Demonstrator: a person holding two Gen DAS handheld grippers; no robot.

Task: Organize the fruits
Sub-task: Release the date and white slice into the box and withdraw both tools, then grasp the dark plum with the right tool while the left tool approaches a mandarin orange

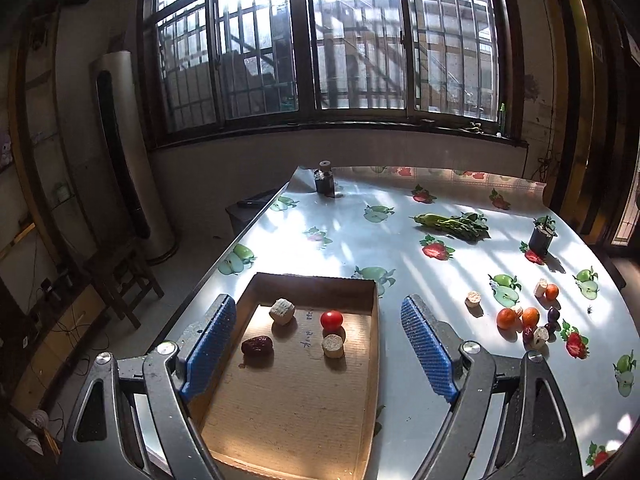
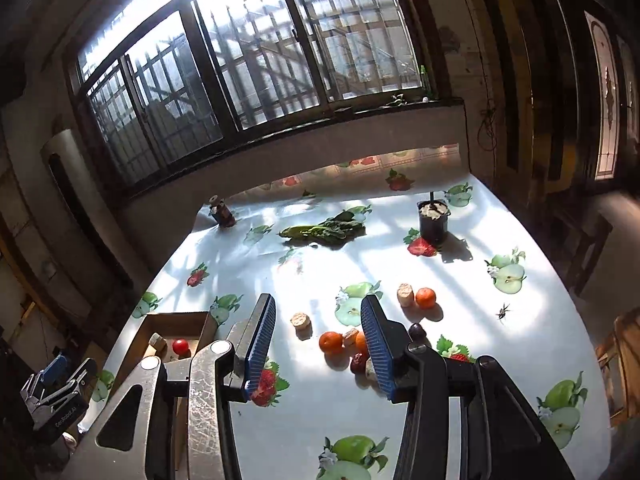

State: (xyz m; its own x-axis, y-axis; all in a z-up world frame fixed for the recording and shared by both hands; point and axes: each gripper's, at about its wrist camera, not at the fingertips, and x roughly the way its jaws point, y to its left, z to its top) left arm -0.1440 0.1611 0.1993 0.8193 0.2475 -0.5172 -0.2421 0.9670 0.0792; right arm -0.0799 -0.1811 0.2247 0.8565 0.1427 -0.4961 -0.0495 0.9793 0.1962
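A shallow cardboard box lies on the table's near left and holds a red tomato, a dark red date and two pale cork-like chunks. My left gripper is open and empty above the box. In the right wrist view, my right gripper is open and empty above loose fruit: an orange, another orange, a dark date, a dark plum and pale chunks. The box lies to its left.
The table carries a fruit-print cloth. Leafy greens and a dark pot stand farther back, with a small jar at the far left corner. An insect sits right of the fruit. A chair stands left of the table.
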